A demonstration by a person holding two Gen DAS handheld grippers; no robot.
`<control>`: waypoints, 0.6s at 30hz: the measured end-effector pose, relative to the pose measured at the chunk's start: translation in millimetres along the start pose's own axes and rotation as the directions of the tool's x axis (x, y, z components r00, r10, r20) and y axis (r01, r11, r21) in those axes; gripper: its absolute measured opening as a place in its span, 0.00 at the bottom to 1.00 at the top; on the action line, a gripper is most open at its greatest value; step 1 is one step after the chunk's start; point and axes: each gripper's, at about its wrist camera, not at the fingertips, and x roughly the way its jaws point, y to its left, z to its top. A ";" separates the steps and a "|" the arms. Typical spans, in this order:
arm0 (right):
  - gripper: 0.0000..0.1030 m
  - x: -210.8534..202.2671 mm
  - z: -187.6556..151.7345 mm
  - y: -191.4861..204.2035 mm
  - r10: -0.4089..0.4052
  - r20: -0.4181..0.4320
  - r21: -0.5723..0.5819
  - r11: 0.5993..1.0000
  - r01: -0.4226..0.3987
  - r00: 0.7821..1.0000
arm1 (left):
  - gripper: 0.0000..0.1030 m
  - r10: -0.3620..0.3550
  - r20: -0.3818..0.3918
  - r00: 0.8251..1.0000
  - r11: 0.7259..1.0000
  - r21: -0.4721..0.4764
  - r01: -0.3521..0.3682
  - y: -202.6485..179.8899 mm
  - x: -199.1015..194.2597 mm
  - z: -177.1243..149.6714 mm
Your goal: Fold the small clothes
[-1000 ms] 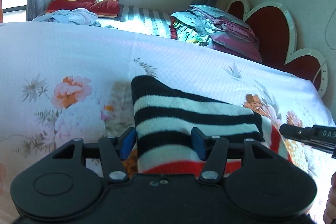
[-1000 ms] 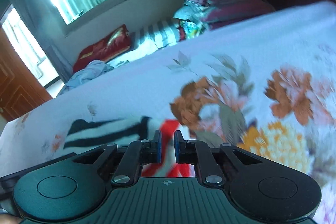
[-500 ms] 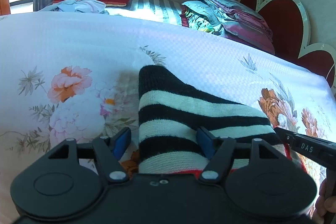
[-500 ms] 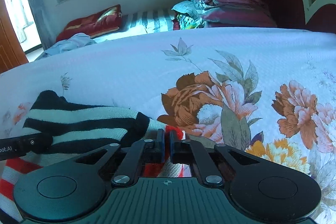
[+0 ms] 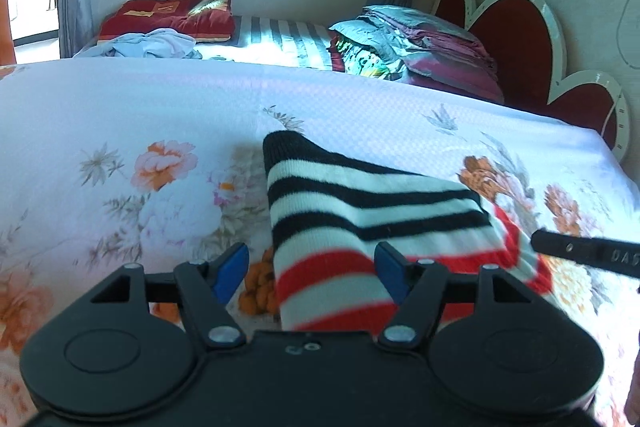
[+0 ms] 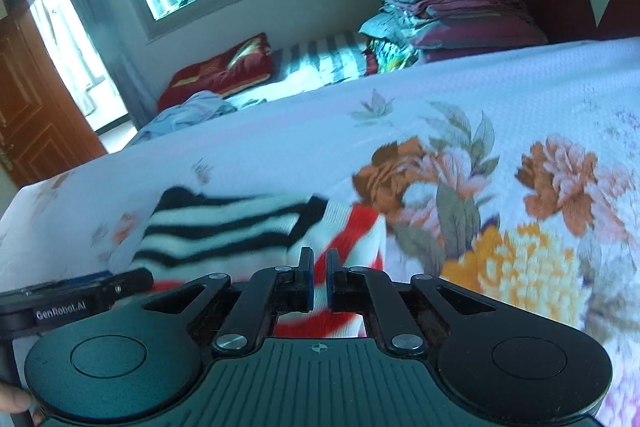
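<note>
The left gripper (image 5: 310, 269) holds its blue-padded jaws wide apart astride the near red-striped end of a knitted striped garment (image 5: 360, 211), while the right gripper (image 6: 317, 277) has its jaws nearly closed with red-and-white knit between them, though the blur hides whether they pinch it. The garment lies folded on the flowered bedspread (image 5: 120, 115), with stacked folded bedding (image 5: 420, 43) and a red cushion (image 5: 168, 15) beyond. Since half a second ago, more of its red stripes show near the left gripper.
</note>
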 end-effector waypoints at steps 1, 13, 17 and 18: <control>0.07 -3.0 -4.8 1.0 0.003 -0.007 -0.005 1.000 -0.003 1.000 | 0.67 0.000 0.002 1.000 1.000 0.000 0.000 -0.4 -4.7 -3.4; 0.27 5.7 -39.6 -6.6 -0.071 -0.051 -0.022 0.997 0.070 0.996 | 0.68 0.006 0.013 1.000 0.998 0.058 -0.007 -6.1 -15.8 -25.1; 0.27 -6.9 -38.3 -8.6 -0.050 -0.040 0.021 0.998 0.051 0.998 | 0.65 0.004 0.022 1.000 0.999 0.045 -0.005 -6.0 -29.0 -25.1; 0.27 -14.8 -38.4 -9.0 -0.034 -0.033 0.025 0.999 0.035 0.999 | 0.65 -0.002 0.031 1.000 0.999 0.046 0.000 -4.9 -35.5 -27.2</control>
